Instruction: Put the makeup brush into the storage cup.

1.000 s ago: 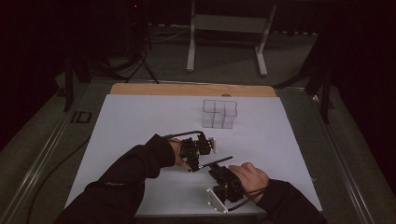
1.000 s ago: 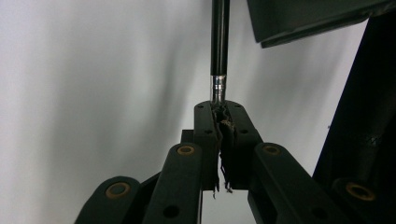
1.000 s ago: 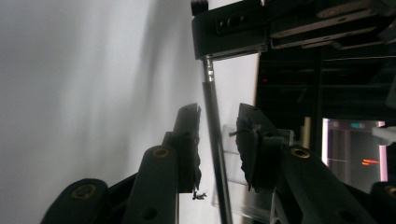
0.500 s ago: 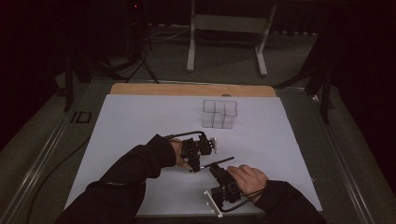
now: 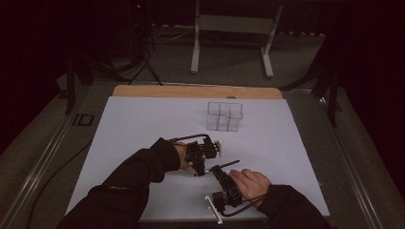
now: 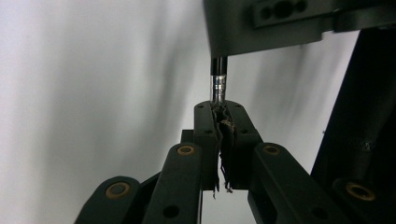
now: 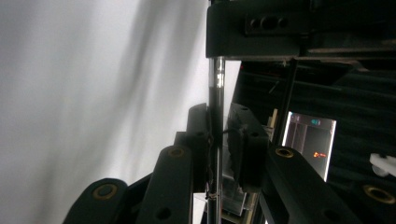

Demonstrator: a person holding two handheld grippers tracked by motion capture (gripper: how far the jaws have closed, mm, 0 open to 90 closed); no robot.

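Observation:
My left gripper [image 5: 197,170] [image 6: 219,109] is shut on the silver tip of a thin dark rod [image 5: 230,164] [image 6: 218,86] just above the white sheet [image 5: 143,129]. The rod [image 7: 215,79] also runs lengthwise between the jaws of my right gripper [image 5: 216,171] [image 7: 219,112]. Those jaws have just been closing. The rod lies against one pad, and a sliver of light shows beside the other. The two grippers meet tip to tip at the sheet's front middle, each with the other's black body close ahead.
A clear plastic box [image 5: 224,116] with compartments stands farther back on the sheet. A wooden board [image 5: 196,90] edges the sheet's far side. Behind it stands a metal frame [image 5: 234,28]. A small black item [image 5: 83,119] lies off the sheet's left edge.
The right hand has shifted very slightly near the left gripper. The left hand has kept still.

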